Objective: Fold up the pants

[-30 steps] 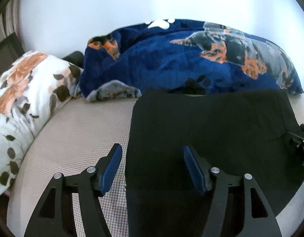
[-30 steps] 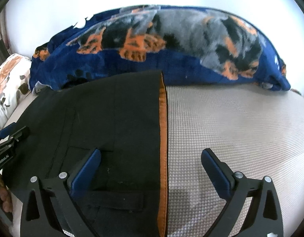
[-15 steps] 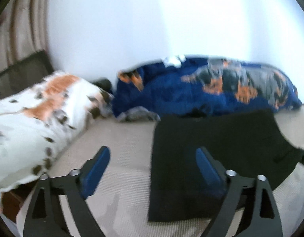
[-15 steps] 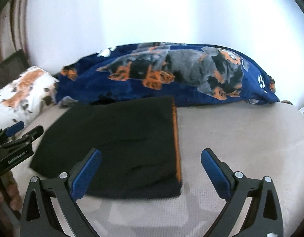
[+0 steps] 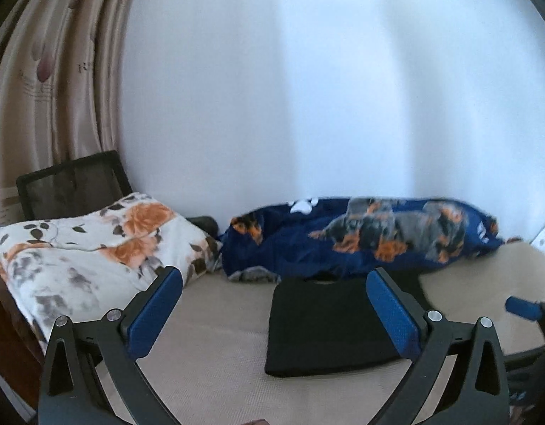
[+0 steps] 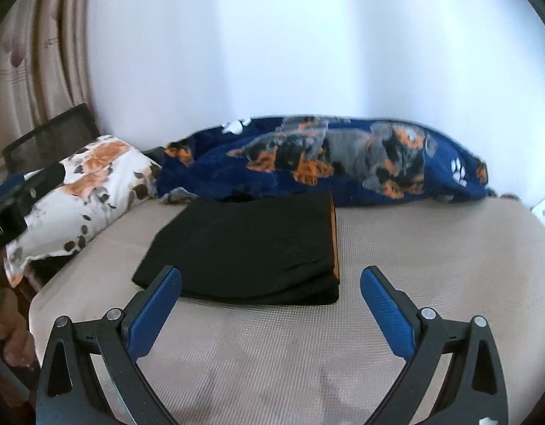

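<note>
The black pants (image 6: 251, 248) lie folded into a flat rectangle on the beige bed surface (image 6: 414, 265), with an orange strip along their right edge. They also show in the left wrist view (image 5: 325, 322). My left gripper (image 5: 274, 294) is open and empty, held back from the pants and above the bed. My right gripper (image 6: 270, 294) is open and empty, just in front of the pants' near edge. The right gripper's blue tip (image 5: 520, 306) shows at the right edge of the left wrist view.
A navy dog-print blanket (image 6: 343, 163) is bunched along the white wall behind the pants. A floral pillow (image 5: 88, 251) lies at the left, with a black mesh chair back (image 5: 70, 184) and beige curtains (image 5: 52, 71) behind it.
Both grippers have pulled back and up from the pants, which now look smaller and farther away. Both stay open and empty. The views now take in more wall and curtain.
</note>
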Motion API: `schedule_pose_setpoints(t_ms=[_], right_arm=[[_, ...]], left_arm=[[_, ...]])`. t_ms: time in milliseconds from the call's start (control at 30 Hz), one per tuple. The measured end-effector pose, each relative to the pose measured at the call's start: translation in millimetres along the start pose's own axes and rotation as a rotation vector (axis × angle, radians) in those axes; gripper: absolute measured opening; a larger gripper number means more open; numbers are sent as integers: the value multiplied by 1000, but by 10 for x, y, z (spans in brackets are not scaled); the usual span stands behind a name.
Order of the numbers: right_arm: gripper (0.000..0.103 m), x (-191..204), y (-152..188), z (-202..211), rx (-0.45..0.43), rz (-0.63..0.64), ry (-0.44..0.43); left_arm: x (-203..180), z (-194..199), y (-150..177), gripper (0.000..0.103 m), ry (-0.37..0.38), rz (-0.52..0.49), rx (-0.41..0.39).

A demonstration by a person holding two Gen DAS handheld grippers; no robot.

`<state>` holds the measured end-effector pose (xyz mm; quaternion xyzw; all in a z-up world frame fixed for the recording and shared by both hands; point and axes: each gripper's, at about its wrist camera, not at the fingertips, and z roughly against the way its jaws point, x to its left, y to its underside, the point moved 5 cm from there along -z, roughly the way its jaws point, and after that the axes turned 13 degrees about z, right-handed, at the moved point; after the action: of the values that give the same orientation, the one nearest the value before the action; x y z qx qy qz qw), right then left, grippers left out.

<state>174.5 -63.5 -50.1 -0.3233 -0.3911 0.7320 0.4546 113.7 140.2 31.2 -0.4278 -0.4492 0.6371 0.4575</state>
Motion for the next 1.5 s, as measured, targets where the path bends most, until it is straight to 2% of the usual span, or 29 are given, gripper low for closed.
schedule_pose_setpoints(t_ms=[100,200,367,600,733,1000,1500], right_arm=[[100,63,-56,259,-35,28,8],[100,86,-93,445,-60,38,12],[100,78,-111,655,-83,41,18],[100,54,-42,837,-86,44,28],[100,37,3,892,-81,42,33],[100,53,56,956,-78,48,37],[100,104,170,782,-16,60,29]], left_arm=[[-27,216,-76,103,23,5,-6],[-52,467,-162,103,39,5,-45],[-125,752,-243,103,73,5,-60],[-211,949,-223,103,136,17,-16],[-231,980,-194,103,145,19,-5],[-206,896,-48,103,165,39,81],[-136,594,291,103,110,21,149]])
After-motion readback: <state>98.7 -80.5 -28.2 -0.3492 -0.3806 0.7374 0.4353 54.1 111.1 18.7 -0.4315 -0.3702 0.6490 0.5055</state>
